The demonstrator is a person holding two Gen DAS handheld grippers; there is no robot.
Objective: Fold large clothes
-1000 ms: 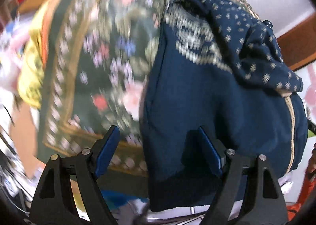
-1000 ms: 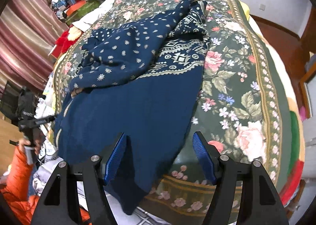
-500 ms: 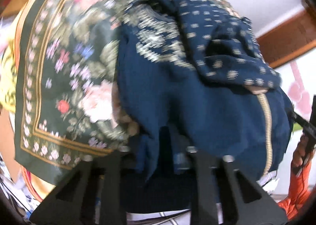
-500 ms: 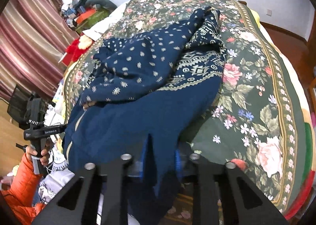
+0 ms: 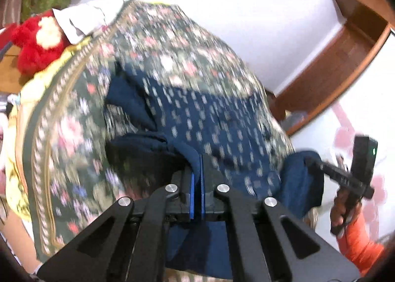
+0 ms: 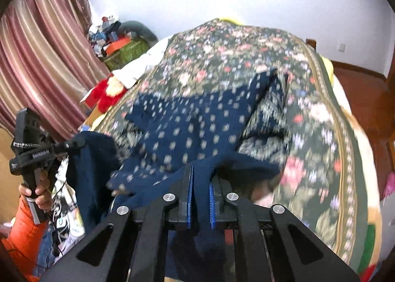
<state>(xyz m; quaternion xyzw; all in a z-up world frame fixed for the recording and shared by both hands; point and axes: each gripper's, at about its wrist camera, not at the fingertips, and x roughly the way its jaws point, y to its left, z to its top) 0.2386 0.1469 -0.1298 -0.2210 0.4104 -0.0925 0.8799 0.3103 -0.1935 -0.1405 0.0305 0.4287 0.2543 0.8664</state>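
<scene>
Both grippers clamping the dress (image 6: 187, 133) hem, left gripper (image 5: 196, 178) and right gripper (image 6: 201, 190) lifting it off the bed (image 6: 321, 114); fold step starting, next probably carrying hem toward the far end

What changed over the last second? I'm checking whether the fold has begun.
Both tongs closed on the near hem of the navy garment: left tongs, right tongs. The hem now lifts off the floral bedspread, towards the bed's far end. The bedspread and red plush toy stayed put.
</scene>
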